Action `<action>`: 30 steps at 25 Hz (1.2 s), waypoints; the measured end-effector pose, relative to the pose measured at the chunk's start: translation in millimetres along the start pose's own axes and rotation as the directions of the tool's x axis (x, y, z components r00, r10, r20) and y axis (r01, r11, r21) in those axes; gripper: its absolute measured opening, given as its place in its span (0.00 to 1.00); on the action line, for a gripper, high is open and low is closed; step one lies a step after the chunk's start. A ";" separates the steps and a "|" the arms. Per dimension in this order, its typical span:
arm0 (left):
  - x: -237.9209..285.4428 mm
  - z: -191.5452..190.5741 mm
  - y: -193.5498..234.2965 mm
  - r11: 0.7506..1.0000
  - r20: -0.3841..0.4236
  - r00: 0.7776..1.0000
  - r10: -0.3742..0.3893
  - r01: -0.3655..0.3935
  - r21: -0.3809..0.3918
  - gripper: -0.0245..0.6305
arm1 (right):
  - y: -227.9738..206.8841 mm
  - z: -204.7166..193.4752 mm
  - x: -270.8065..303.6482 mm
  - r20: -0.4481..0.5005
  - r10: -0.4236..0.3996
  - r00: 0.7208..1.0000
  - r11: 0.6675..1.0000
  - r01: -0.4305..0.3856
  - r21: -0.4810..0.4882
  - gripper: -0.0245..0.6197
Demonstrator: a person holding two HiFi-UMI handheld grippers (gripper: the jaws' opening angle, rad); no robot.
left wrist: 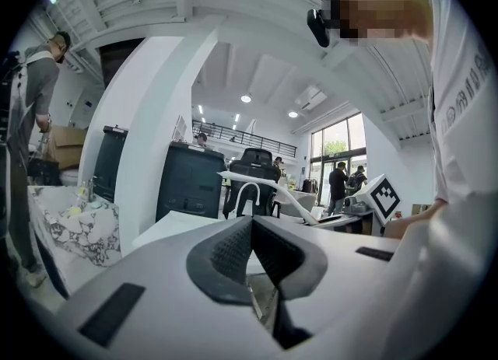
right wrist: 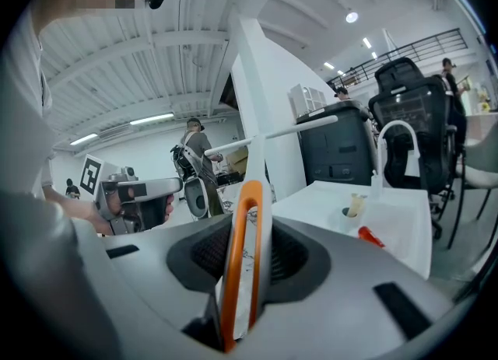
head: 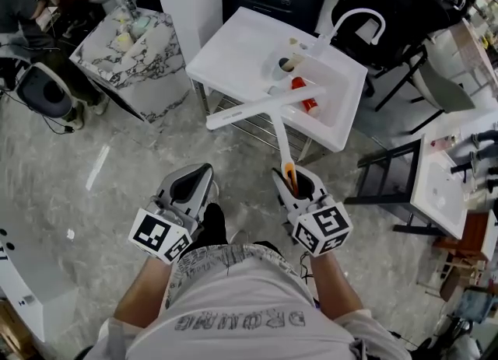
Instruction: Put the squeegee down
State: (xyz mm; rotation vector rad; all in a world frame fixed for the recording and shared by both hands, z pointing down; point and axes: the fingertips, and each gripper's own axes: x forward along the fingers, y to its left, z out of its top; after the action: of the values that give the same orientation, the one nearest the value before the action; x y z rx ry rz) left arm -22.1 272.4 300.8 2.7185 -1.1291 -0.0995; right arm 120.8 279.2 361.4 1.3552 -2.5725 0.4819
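Observation:
The squeegee is white, with a long blade bar and a thin handle ending in an orange loop. My right gripper is shut on that handle, and the blade hovers over the near edge of the white sink table. In the right gripper view the orange loop of the squeegee stands upright between the pads of the right gripper. My left gripper is beside it to the left, over the floor. Seen in its own view, the left gripper is shut on nothing.
The sink table has a white faucet, a cup and a red item in its basin. A marble-patterned cabinet stands at the left, a black chair behind, and a second white table at the right.

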 end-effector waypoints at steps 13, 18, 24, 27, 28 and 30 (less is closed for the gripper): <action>41.6 5.3 74.7 0.999 -0.020 0.999 -0.024 0.024 -0.033 0.07 | -24.3 19.4 78.6 -0.034 -0.021 0.999 1.000 0.022 0.019 0.20; 57.2 14.1 108.8 0.998 -0.025 0.999 -0.045 0.044 -0.039 0.07 | -27.6 33.8 114.4 -0.042 -0.032 0.999 0.999 0.033 0.021 0.20; 71.1 27.5 150.4 0.996 -0.019 0.997 -0.072 0.071 -0.045 0.07 | -25.6 55.8 157.8 -0.037 -0.046 0.998 0.999 0.047 0.009 0.20; 77.0 33.5 169.2 0.995 -0.015 0.996 -0.083 0.082 -0.050 0.07 | -25.4 62.9 175.5 -0.037 -0.054 0.998 0.999 0.054 0.005 0.20; 78.3 35.0 175.6 0.995 -0.014 0.996 -0.086 0.085 -0.051 0.07 | -25.3 65.1 181.2 -0.039 -0.058 0.998 0.998 0.058 0.005 0.20; 80.4 37.4 188.9 0.995 -0.013 0.996 -0.091 0.090 -0.053 0.07 | -24.9 69.4 192.5 -0.041 -0.066 0.997 0.998 0.066 0.006 0.20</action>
State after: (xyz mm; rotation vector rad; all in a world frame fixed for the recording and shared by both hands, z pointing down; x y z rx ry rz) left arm -101.5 79.5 304.0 2.7191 -0.9853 -0.1200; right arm 31.8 93.2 362.9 1.4128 -2.4868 0.5025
